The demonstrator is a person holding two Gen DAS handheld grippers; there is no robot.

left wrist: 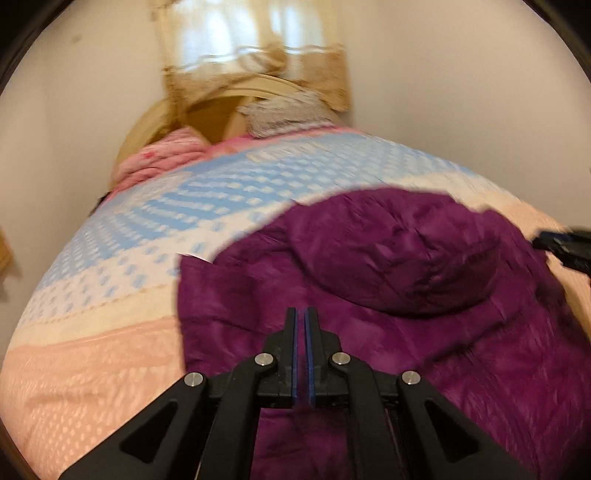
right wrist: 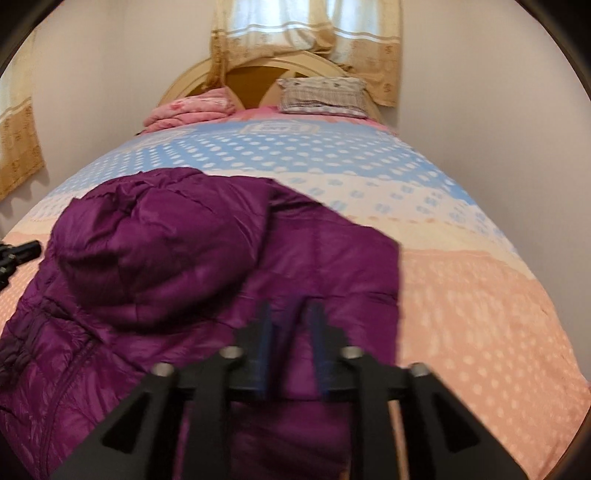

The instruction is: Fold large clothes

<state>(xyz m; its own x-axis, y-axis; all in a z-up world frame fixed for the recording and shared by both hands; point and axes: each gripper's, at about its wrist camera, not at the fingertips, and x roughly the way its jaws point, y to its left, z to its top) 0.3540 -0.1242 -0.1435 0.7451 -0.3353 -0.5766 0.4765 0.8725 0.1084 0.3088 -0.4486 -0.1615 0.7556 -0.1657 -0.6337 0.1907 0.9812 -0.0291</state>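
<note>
Place: a bedroom in a home.
Bed point(right wrist: 461, 295): big, fills the middle, with a pink and blue dotted cover.
Pillow point(right wrist: 323, 95): at the top, by the round headboard point(right wrist: 258, 66).
Curtains point(right wrist: 373, 33): at the top, over a window.

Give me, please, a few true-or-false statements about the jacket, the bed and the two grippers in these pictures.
1. The purple jacket lies on the bed. True.
2. The right gripper clamps the jacket. False: its jaws stand apart and press on nothing.
3. The left gripper has only a thin slit between its jaws. True.
4. The jacket's hood hangs off the bed. False: it lies on top of the jacket.
5. A pillow sits at the headboard. True.
</note>
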